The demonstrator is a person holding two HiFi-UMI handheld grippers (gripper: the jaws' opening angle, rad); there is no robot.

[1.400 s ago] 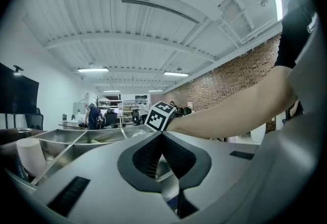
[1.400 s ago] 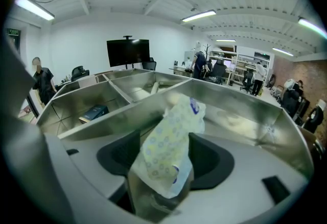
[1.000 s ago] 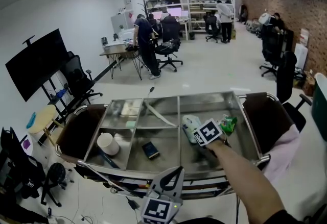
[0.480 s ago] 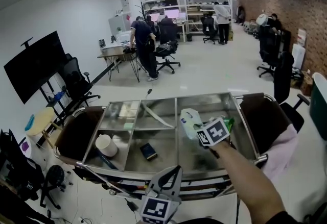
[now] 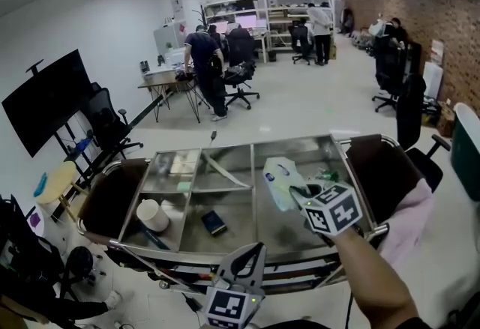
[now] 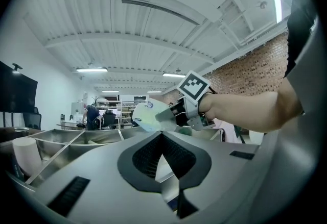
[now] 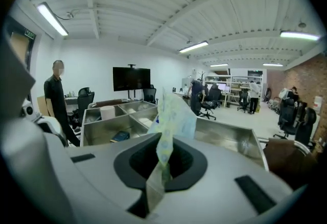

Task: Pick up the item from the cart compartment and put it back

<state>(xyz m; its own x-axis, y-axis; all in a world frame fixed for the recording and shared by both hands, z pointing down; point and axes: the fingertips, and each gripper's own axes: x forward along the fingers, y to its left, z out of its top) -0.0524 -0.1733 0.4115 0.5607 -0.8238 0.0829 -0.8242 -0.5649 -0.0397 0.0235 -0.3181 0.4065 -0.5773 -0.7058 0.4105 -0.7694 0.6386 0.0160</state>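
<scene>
The steel cart (image 5: pixel 225 245) has several open compartments. My right gripper (image 5: pixel 300 191) hangs over the right compartment (image 5: pixel 300 151), shut on a pale white-and-green plastic packet (image 5: pixel 277 180) that is lifted off the floor of the bin. In the right gripper view the packet (image 7: pixel 171 116) stands up from between the jaws of the right gripper (image 7: pixel 162 164), pinched at its lower edge. The left gripper view shows the right gripper (image 6: pixel 171 115) and the packet (image 6: pixel 147 116) in the air. My left gripper (image 5: pixel 257 251) sits low at the cart's front edge, shut and empty, seen also as the left gripper (image 6: pixel 162 139).
A white cup (image 5: pixel 154 213) and a dark blue box (image 5: pixel 214 222) lie in the left and middle compartments. A green packet (image 5: pixel 328 175) remains in the right one. Dark chairs (image 5: pixel 386 174) flank the cart. A person (image 7: pixel 53 100) stands to the left; others work at far desks.
My right gripper has lifted the packet up out of the right compartment and drawn back toward me. The left gripper has stayed where it was.
</scene>
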